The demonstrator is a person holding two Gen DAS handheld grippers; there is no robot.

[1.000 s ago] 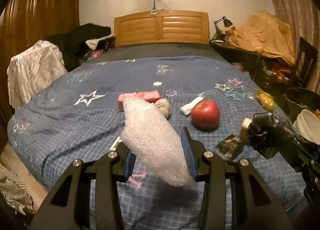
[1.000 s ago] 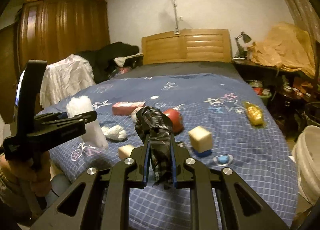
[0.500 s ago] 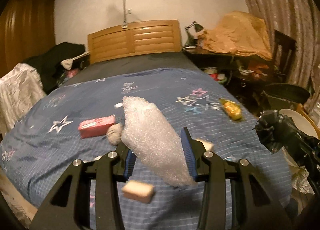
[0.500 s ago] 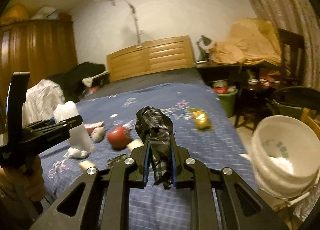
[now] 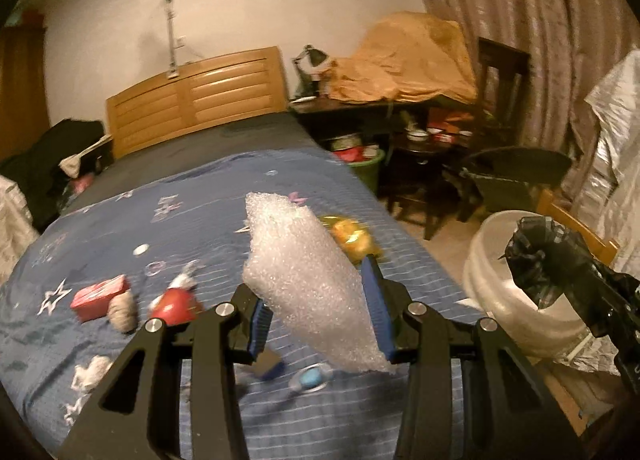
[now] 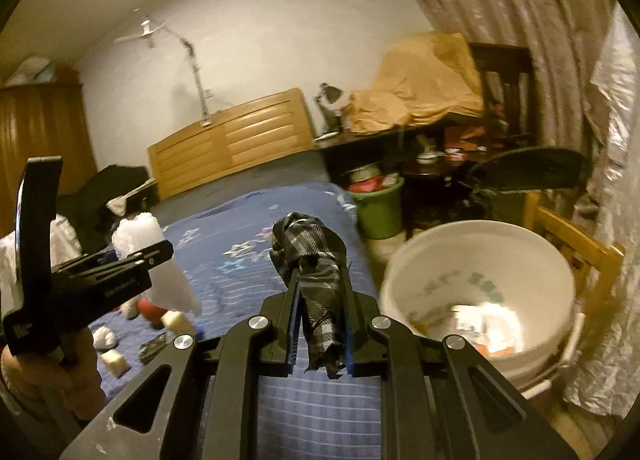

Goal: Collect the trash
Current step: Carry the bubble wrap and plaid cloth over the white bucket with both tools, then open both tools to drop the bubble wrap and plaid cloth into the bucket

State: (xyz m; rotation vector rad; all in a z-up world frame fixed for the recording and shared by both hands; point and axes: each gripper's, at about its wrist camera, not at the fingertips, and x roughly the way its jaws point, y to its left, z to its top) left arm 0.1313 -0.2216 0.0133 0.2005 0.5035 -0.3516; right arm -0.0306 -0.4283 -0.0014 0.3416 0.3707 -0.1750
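Between the left fingers sits bubble wrap; the right fingers pinch dark plastic. Next, carry both over the bucket ahead-right and release.

I saw the wad of white bubble wrap held aloft over the blue bedspread, pinched at its lower half and standing tilted, its crinkled top leaning left. The dark plaid scrap (crumpled, black with pale stripes) stood upright, bunched at the top. The white bucket sat on the floor beside the bed, mouth open, scraps lying inside.
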